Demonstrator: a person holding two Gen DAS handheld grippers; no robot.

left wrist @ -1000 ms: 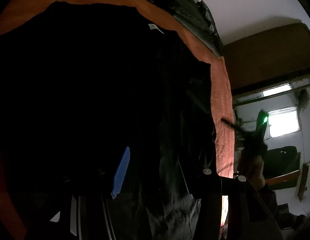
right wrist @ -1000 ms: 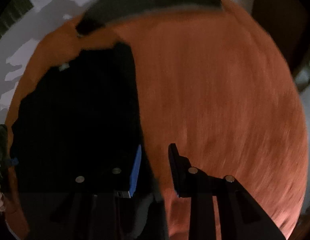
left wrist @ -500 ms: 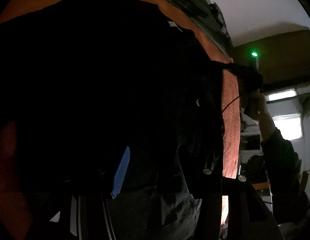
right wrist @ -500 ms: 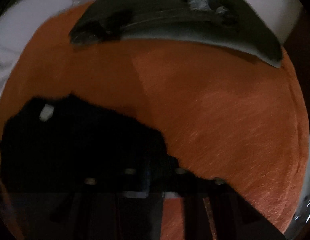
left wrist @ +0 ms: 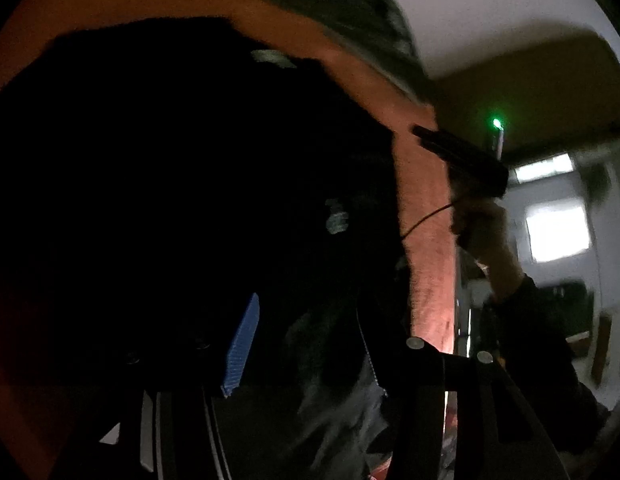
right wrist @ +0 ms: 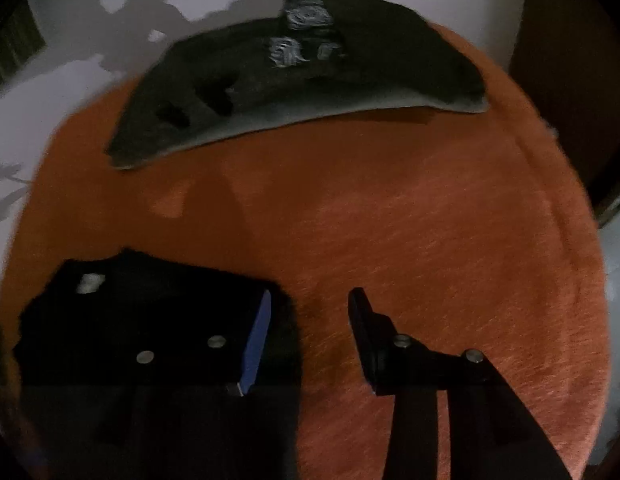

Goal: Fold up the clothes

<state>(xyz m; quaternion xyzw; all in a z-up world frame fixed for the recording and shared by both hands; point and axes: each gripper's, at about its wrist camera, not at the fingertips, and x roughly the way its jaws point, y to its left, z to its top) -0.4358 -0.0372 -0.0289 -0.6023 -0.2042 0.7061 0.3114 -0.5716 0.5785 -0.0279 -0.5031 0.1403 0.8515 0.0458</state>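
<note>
I'm holding my left claw (left wrist: 306, 344) low over the black fabric garment (left wrist: 170, 180), which is lying spread on the orange fuzzy blanket-covered surface (right wrist: 410, 240). Its fingers are standing apart with dark cloth bunching between them; whether they're actually pinching it, I can't tell, too dark. My right claw (right wrist: 310, 332) is gaping wide, gripping nothing, hovering at the garment's right edge (right wrist: 278, 312) with one finger over cloth and the other over bare orange.

Risks I'm seeing: if it closes here, the right claw is likely catching only a thin edge or the blanket pile instead, dragging the cover. Black on dim light is hiding layers, so I'm risking a crooked fold. The dark patterned pillow (right wrist: 310, 72) at the far end is sitting well apart, no snag there.
</note>
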